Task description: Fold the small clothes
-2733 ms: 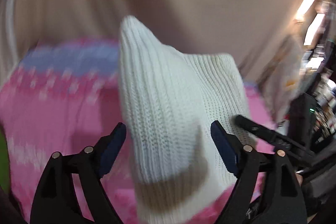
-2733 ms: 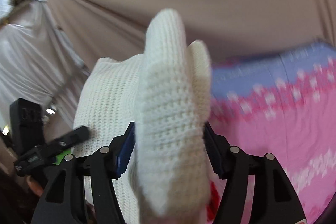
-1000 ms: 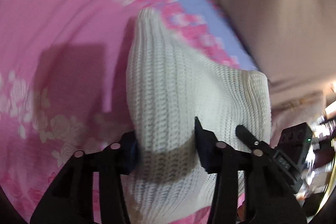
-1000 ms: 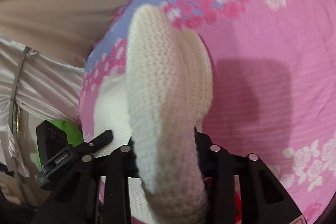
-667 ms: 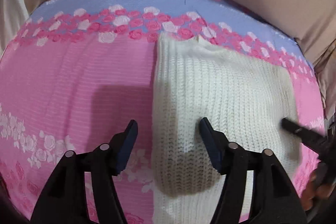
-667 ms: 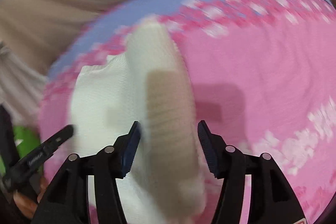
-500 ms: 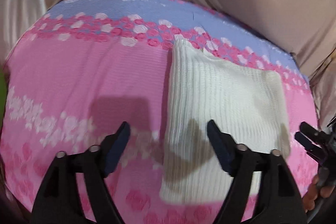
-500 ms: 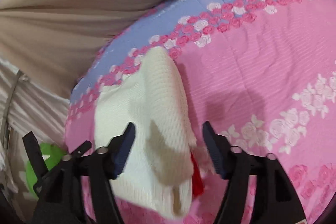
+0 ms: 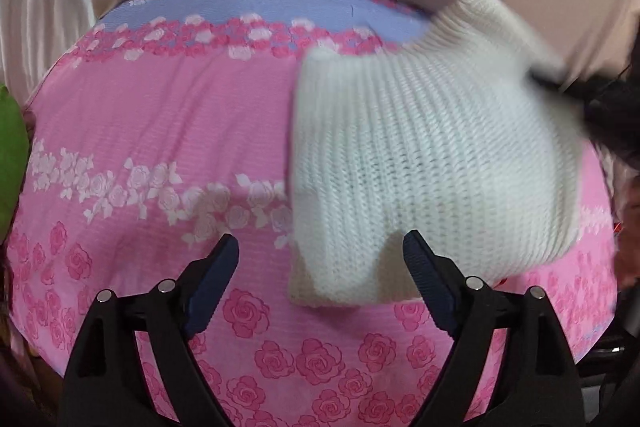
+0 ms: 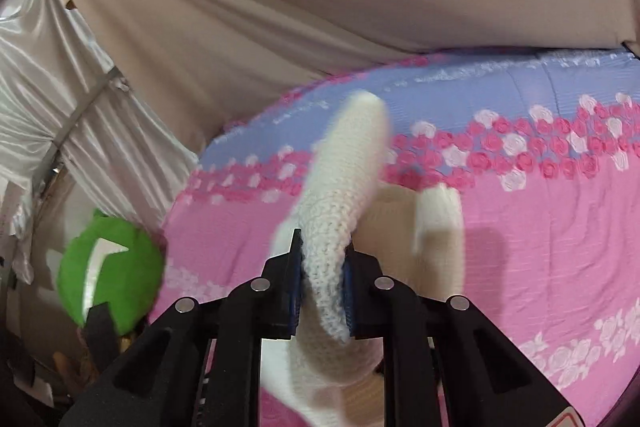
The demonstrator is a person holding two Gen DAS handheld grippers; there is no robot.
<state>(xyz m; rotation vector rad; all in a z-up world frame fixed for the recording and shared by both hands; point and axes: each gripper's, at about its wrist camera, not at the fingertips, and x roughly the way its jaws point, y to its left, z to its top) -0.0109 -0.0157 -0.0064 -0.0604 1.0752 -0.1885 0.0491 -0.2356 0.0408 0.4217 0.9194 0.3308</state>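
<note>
R gripper (image 10: 322, 285), jaws just closed, pinches the white chunky-knit garment (image 9: 432, 163) by its edge, lifting that side off the pink rose-print bedsheet (image 9: 160, 131), prob. to fold it, w/ L gripper (image 9: 320, 281) spread, empty, clear.

A bed spread (image 9: 160, 131) in pink with rose bands, blue along its far edge, carries the white knit garment (image 9: 420, 163), whose near-left part rests on it.
</note>
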